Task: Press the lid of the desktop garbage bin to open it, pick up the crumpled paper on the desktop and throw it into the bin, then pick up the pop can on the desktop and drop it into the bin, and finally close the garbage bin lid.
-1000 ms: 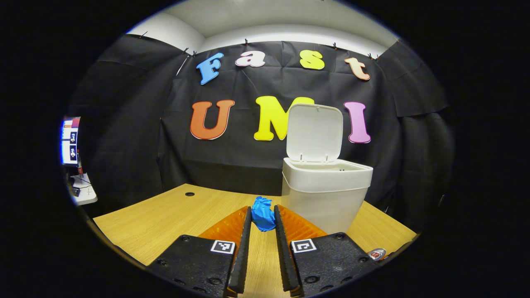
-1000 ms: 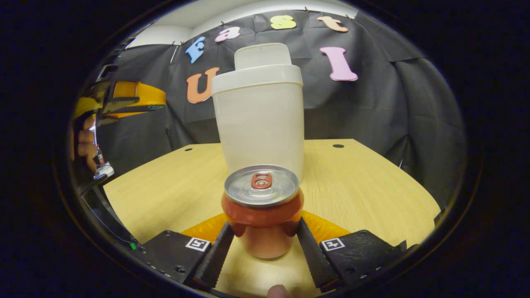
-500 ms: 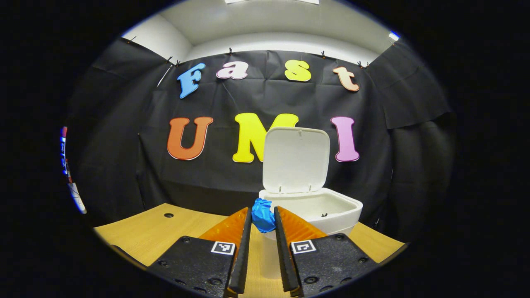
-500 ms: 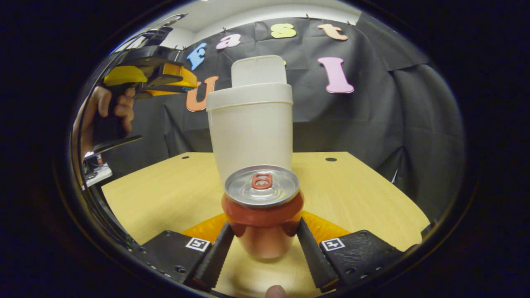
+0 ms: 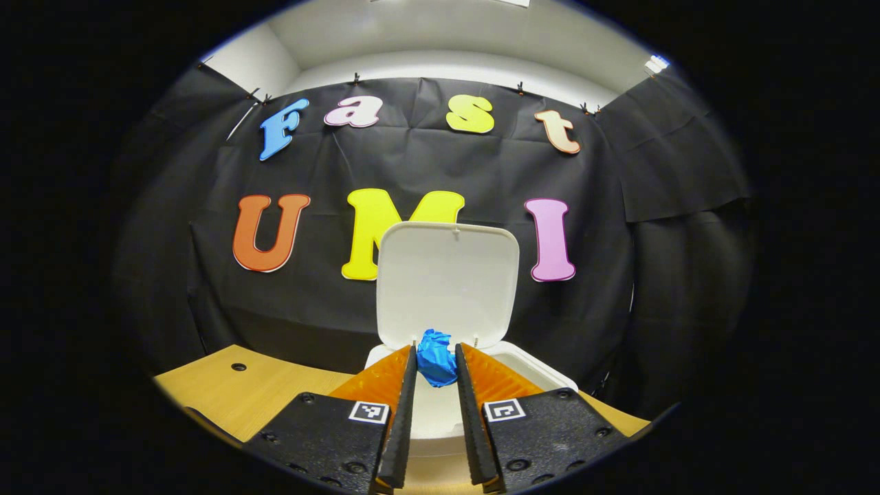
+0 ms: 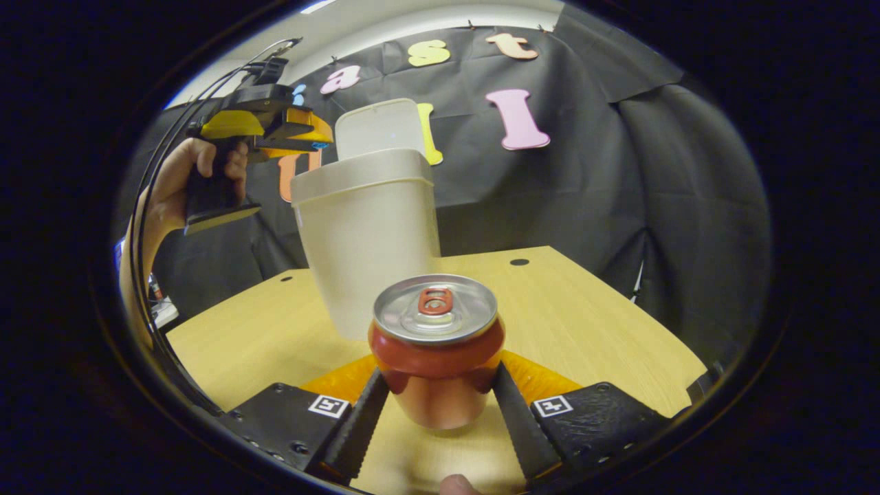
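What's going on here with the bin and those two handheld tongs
A person is clearing a desk into a white bin whose lid stands open. The left tongs grip a blue crumpled paper above the bin's opening, not yet dropped. The right tongs are clamped on a red pop can in front of the bin.

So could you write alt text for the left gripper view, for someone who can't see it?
The left gripper pinches a ball of crumpled blue paper between its two fingers, held above the white desktop bin. The bin's lid stands open and upright behind the paper, with a wooden desk below.
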A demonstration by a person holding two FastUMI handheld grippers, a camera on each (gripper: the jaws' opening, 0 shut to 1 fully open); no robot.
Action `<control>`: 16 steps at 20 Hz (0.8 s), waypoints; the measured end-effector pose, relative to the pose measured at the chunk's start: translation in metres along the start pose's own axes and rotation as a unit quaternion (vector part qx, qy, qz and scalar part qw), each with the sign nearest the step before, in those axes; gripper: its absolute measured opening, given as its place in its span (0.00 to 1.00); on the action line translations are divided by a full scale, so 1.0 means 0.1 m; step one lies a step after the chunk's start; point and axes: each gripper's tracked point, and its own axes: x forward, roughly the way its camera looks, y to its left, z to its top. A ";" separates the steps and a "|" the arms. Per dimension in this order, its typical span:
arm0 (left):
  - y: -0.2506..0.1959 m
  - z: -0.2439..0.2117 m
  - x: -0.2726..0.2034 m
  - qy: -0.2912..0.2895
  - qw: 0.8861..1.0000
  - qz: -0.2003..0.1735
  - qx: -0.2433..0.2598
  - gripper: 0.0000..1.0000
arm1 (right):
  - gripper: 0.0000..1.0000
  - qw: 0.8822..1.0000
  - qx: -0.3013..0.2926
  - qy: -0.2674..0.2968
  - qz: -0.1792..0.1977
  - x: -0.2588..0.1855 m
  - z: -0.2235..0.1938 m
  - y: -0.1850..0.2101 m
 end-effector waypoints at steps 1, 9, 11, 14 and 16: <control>-0.04 -0.03 0.02 0.004 1.000 -0.005 0.000 0.37 | 0.82 1.000 0.003 0.000 -0.001 0.00 0.01 -0.03; -0.07 -0.10 0.10 0.018 1.000 0.001 0.009 0.61 | 0.82 1.000 0.011 0.004 -0.002 0.01 -0.03 -0.10; -0.06 -0.09 0.10 0.015 1.000 0.003 0.009 0.82 | 0.82 1.000 0.013 0.004 -0.001 0.01 -0.03 -0.10; -0.03 -0.04 0.07 0.007 1.000 0.007 0.011 0.98 | 0.82 1.000 0.011 0.002 -0.001 0.00 -0.03 -0.09; -0.01 -0.01 0.04 0.003 1.000 0.009 0.011 0.98 | 0.82 1.000 0.010 0.001 -0.003 0.00 -0.02 -0.08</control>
